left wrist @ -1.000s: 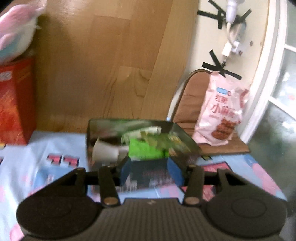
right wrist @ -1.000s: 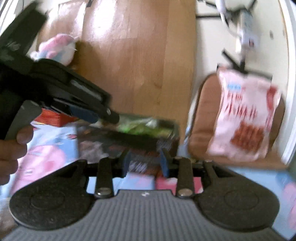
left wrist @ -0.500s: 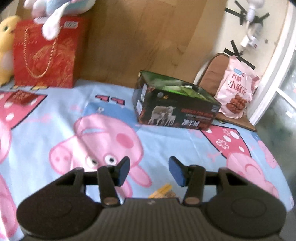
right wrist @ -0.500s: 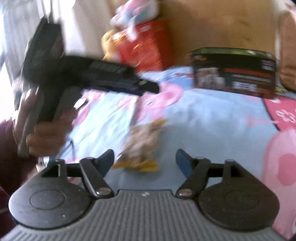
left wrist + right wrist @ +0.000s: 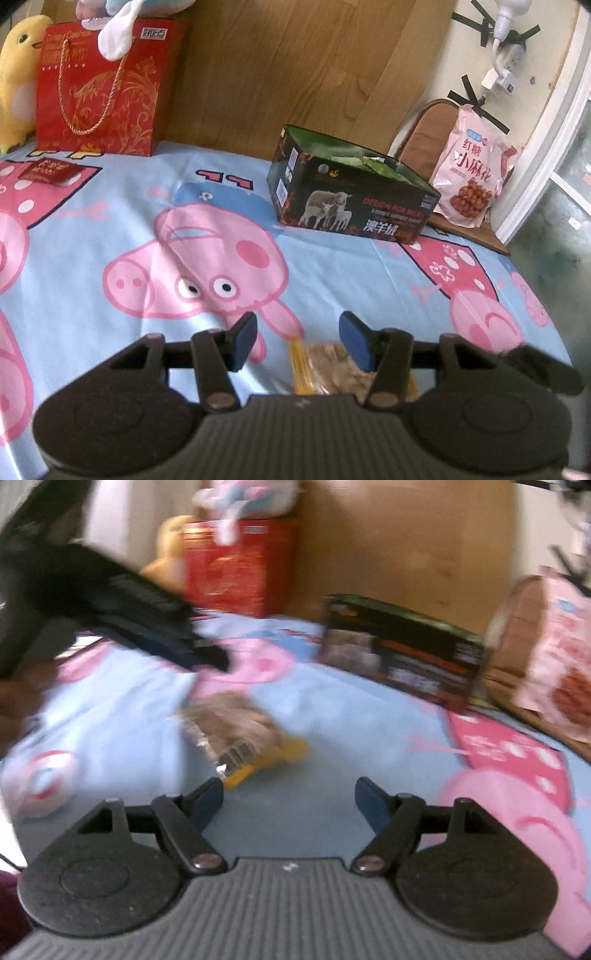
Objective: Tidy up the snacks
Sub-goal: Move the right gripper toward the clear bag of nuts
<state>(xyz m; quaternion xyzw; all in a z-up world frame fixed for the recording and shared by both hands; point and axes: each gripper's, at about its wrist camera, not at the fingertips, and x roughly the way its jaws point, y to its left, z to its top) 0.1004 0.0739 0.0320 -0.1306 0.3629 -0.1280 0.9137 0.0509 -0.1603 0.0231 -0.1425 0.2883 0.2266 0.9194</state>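
Observation:
A clear snack bag with a yellow edge (image 5: 325,363) lies on the cartoon-pig sheet (image 5: 110,229) just under my open left gripper (image 5: 297,338). The bag also shows blurred in the right wrist view (image 5: 240,731), ahead and left of my open, empty right gripper (image 5: 290,803). A black box (image 5: 351,199) with green packets inside stands at the back; it also shows in the right wrist view (image 5: 402,664). The left gripper body (image 5: 110,605) hangs over the sheet at the left.
A red gift bag (image 5: 99,88) with plush toys stands at the back left. A small red packet (image 5: 51,171) lies on the sheet near it. A pink snack bag (image 5: 469,173) leans on a brown chair (image 5: 424,136) at the right. A wooden panel is behind.
Both grippers have pulled back from the black box toward the near side of the sheet. The right gripper's jaws have opened wider. The yellow-edged snack bag has come into view.

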